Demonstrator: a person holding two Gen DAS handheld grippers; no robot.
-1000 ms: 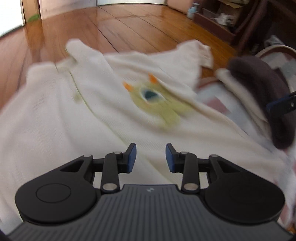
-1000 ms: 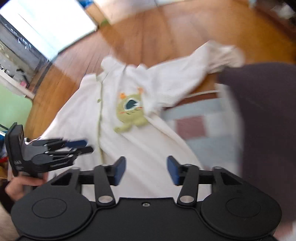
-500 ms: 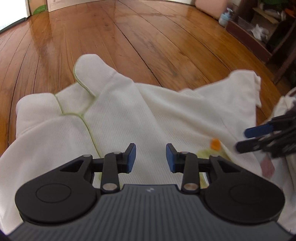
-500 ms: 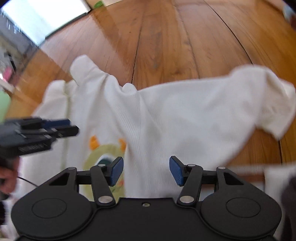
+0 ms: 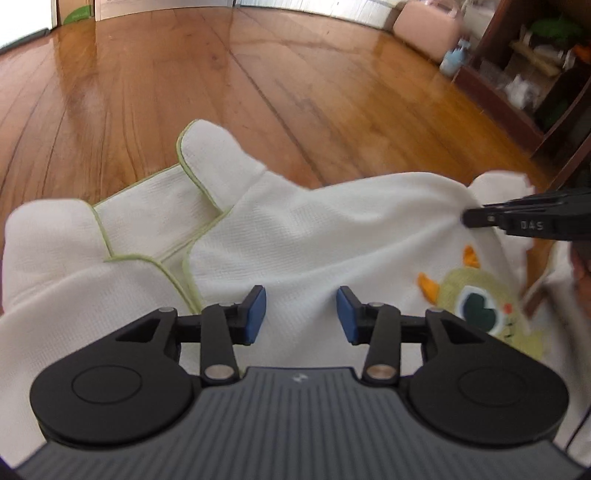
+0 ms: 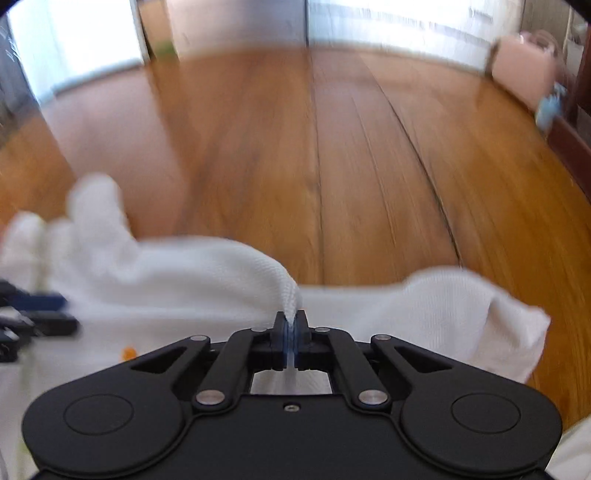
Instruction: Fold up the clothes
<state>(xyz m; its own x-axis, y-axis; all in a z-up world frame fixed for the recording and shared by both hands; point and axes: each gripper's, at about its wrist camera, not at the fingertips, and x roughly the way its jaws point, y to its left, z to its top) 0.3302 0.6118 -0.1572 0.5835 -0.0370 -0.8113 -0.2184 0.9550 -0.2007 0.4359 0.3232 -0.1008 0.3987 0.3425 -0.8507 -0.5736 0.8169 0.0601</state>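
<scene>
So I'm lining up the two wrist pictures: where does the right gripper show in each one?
Left wrist view: the right gripper enters from the right edge, its tips shut on the white garment.
Right wrist view: the right gripper sits bottom centre, pads pinching a raised fold of the white garment.
Shared landmark: the pink box on the wooden floor, upper right in both.

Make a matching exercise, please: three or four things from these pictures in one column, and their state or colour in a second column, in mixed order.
1. left gripper
2. right gripper
3. white garment
4. monster patch

a. green, with orange horns
b. shut on a pinch of cloth
c. open, nothing held
d. spread on the wooden floor

Pairs: 1-c, 2-b, 3-d, 4-a
</scene>
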